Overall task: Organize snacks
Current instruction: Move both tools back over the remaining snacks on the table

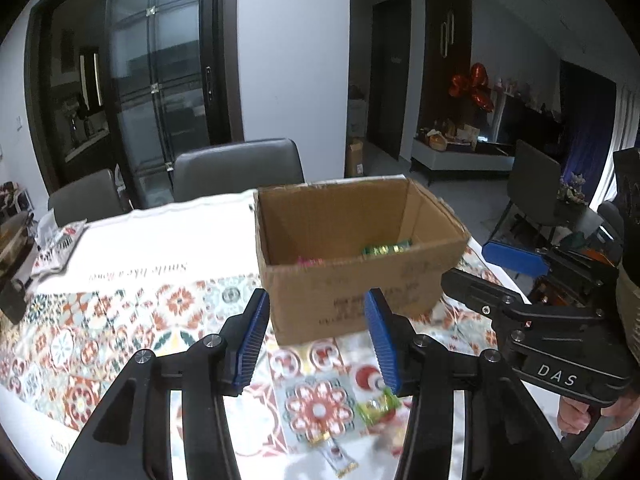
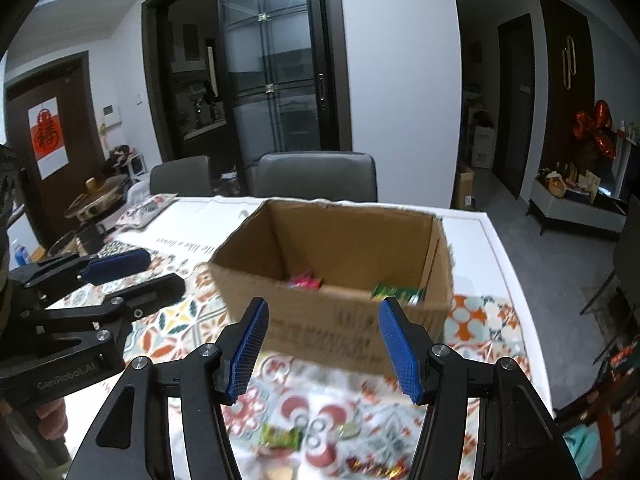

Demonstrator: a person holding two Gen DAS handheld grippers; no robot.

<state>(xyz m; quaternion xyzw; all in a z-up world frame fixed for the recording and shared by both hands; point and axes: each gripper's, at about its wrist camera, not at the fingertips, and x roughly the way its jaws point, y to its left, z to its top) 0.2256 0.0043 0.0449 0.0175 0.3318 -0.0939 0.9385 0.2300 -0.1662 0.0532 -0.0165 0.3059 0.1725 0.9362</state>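
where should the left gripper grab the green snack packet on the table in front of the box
Grip the green snack packet across its narrow middle, coming from above. It lies flat on the tablecloth just under the open left gripper, so only its side edges offer purchase.

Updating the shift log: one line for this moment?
left gripper: open, empty | right gripper: open, empty | cardboard box: holds some snacks | green snack packet: on table

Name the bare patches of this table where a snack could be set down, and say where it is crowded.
Free: the white strip of tablecloth left of the open brown cardboard box, and the patterned cloth between that box and the blue-padded left gripper. Crowded: the near edge with loose green snack packets, and the far left corner's clutter.
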